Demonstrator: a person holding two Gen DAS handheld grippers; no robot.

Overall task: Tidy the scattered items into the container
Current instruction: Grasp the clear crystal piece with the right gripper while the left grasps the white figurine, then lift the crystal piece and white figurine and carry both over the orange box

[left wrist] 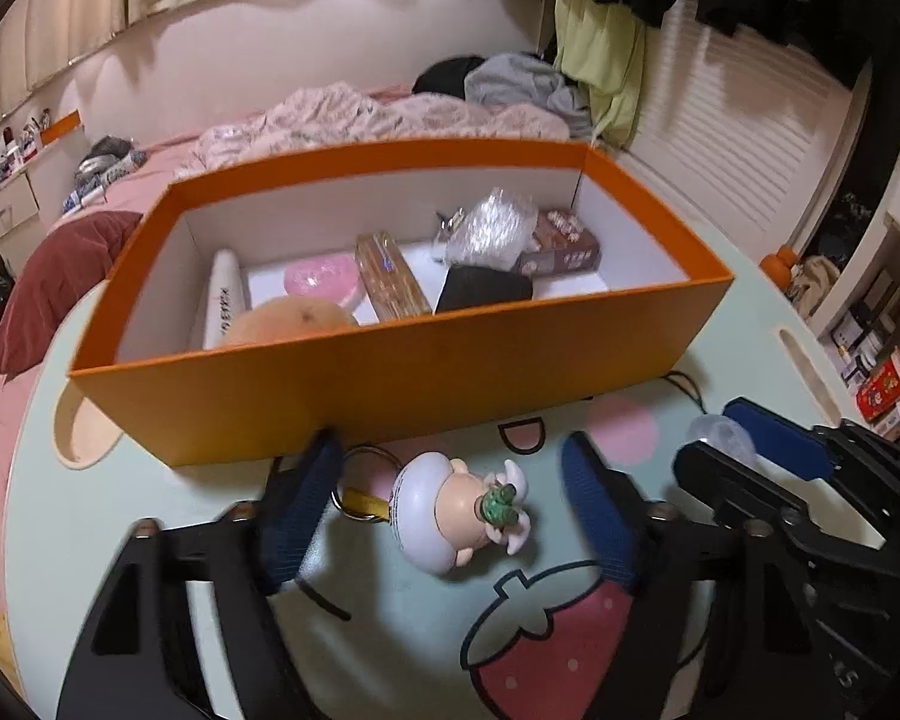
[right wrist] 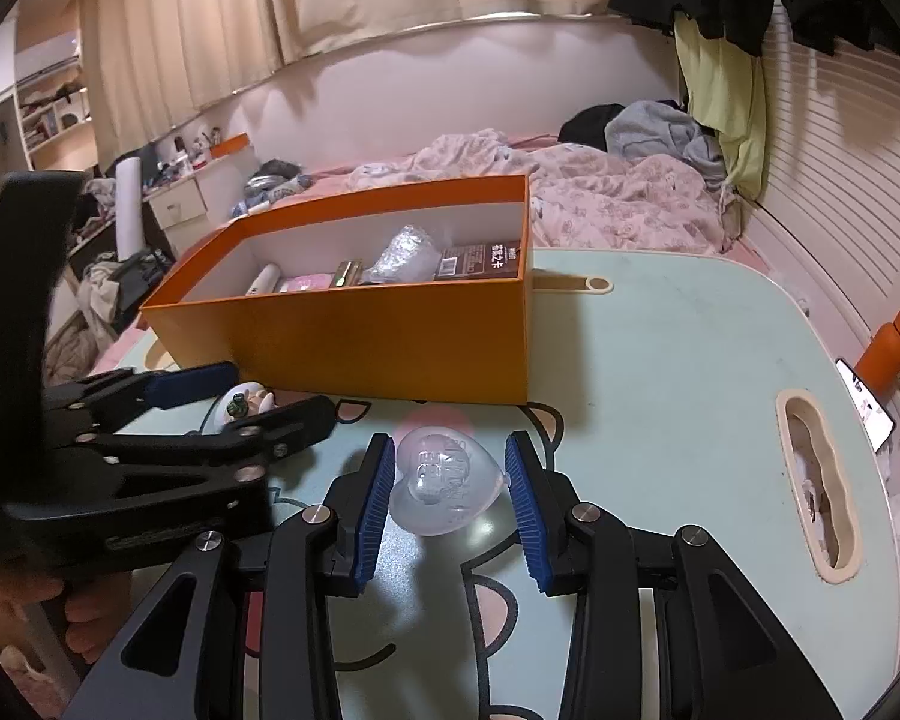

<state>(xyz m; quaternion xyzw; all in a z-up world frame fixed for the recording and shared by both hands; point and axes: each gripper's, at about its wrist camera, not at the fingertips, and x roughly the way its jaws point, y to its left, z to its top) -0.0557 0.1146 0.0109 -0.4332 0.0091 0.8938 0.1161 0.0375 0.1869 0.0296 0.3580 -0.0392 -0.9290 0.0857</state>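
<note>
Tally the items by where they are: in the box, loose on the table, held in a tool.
In the orange box: 8
Loose on the table: 1, the figurine keychain
Held in the right tool: 1, the clear heart
Total: 10

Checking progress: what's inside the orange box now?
Inside the orange box: white tube, peach-coloured ball, pink disc, clear case, black item, crinkled plastic, brown carton. Near wall hides the floor's front strip.

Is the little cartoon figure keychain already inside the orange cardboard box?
No, the little cartoon figure keychain lies on the pale green table, in front of the orange cardboard box.
</note>
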